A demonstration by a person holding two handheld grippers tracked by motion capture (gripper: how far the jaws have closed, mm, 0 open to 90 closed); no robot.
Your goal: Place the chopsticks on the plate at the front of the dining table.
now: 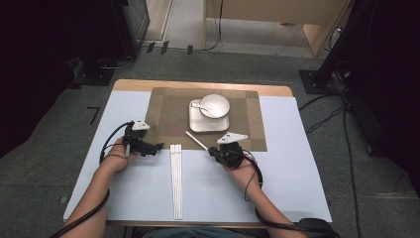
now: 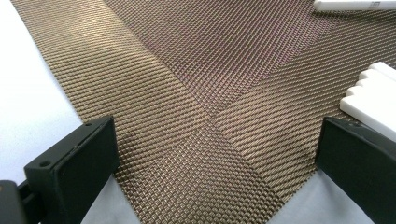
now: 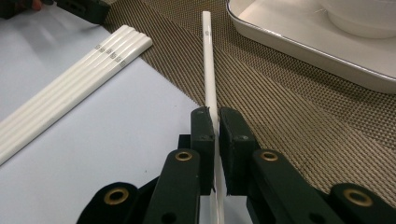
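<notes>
Nearest to me, my right gripper (image 3: 215, 122) has its jaws clamped on a single white chopstick (image 3: 208, 60), pinched near one end, with the rest of the stick running forward over the woven placemat (image 3: 280, 93) toward the near edge of the tray (image 3: 299, 39). In the high view that gripper (image 1: 218, 150) sits at the mat's near edge and the stick angles up and to the left, short of the tray. Just to its left, a bundle of white chopsticks (image 1: 176, 181) lies side by side on the pale table cover (image 1: 297, 188), their far tips reaching the mat's edge. My left gripper (image 2: 210, 154) holds nothing: its jaws stand wide apart over the near left corner of the mat, and in the high view it (image 1: 153, 148) hovers just beside the bundle's far end. Farther off, the square tray (image 1: 195, 124) rests on the mat and carries a white bowl (image 1: 214, 105) with a spoon (image 1: 198, 105) beside it. As I judge it, the place setting is partly made: mat, tray, bowl and spoon are down, one stick is in hand but not yet laid, and its partner remains to be drawn from the bundle.
</notes>
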